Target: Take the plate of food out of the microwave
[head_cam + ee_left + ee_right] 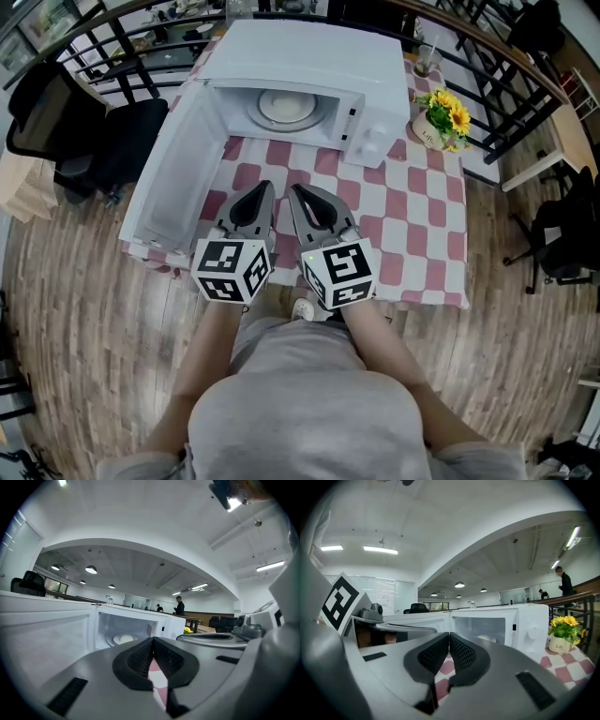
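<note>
Plate [281, 106] deep inside microwave [309, 52], contents seemingly indistinct.

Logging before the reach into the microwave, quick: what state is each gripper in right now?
Left gripper: closed, holding nothing.
Right gripper: closed, holding nothing.

Potted yellow flowers [442, 117] and a glass [427, 61] on the red-checked tablecloth [422, 216]; black chair [98, 141] alongside.
</note>
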Demonstrator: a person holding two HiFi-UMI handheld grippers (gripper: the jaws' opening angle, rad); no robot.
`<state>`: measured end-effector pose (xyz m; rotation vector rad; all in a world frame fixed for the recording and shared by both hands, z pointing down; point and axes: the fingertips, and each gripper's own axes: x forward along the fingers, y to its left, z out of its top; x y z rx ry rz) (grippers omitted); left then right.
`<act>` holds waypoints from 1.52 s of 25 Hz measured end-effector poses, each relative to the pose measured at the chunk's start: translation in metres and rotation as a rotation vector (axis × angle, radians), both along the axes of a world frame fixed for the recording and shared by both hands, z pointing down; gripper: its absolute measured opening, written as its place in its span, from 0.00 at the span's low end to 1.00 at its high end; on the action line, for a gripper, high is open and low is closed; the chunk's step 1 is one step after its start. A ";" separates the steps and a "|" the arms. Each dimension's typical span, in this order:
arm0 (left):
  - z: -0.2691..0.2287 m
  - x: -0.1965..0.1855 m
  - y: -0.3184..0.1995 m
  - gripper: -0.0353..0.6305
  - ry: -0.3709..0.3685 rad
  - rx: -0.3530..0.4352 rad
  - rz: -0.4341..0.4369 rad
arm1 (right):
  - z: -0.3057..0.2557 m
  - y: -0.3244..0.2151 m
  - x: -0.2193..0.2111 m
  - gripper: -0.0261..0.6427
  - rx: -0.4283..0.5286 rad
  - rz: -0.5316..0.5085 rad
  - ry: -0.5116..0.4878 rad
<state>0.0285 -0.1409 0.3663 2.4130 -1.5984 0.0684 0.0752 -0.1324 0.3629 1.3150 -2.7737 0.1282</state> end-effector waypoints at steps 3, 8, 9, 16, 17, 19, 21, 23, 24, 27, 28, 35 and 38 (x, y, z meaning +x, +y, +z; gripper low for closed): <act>0.005 0.002 -0.001 0.06 0.011 -0.006 -0.001 | 0.004 0.001 0.004 0.08 -0.004 0.008 0.006; 0.010 0.005 -0.008 0.06 0.027 -0.022 0.011 | 0.006 -0.002 0.012 0.08 -0.020 0.036 0.003; 0.009 0.006 -0.011 0.06 0.036 -0.022 0.014 | 0.006 -0.003 0.013 0.08 -0.020 0.041 0.003; 0.008 0.004 -0.041 0.06 0.099 -0.026 -0.001 | 0.012 -0.021 0.023 0.08 -0.041 0.083 0.003; 0.009 0.004 -0.045 0.06 0.104 -0.029 -0.003 | 0.013 -0.024 0.022 0.08 -0.042 0.085 0.005; 0.010 0.003 -0.054 0.06 0.116 -0.037 -0.002 | 0.013 -0.029 0.021 0.08 -0.044 0.091 0.007; 0.014 0.003 -0.062 0.06 0.126 -0.051 0.006 | 0.016 -0.037 0.022 0.08 -0.052 0.102 0.000; 0.019 0.004 -0.071 0.06 0.138 -0.071 0.016 | 0.017 -0.046 0.021 0.08 -0.058 0.112 -0.005; 0.021 0.004 -0.075 0.06 0.144 -0.083 0.019 | 0.016 -0.050 0.021 0.08 -0.058 0.115 -0.006; 0.030 -0.001 -0.085 0.06 0.160 -0.121 0.021 | 0.017 -0.058 0.018 0.08 -0.062 0.119 -0.009; 0.032 -0.002 -0.089 0.06 0.166 -0.130 0.024 | 0.018 -0.060 0.017 0.08 -0.065 0.119 -0.009; 0.045 0.000 -0.114 0.28 0.248 -0.199 0.061 | 0.023 -0.077 0.010 0.08 -0.081 0.119 -0.011; 0.052 0.002 -0.124 0.45 0.373 -0.249 0.074 | 0.028 -0.085 0.010 0.08 -0.099 0.129 -0.021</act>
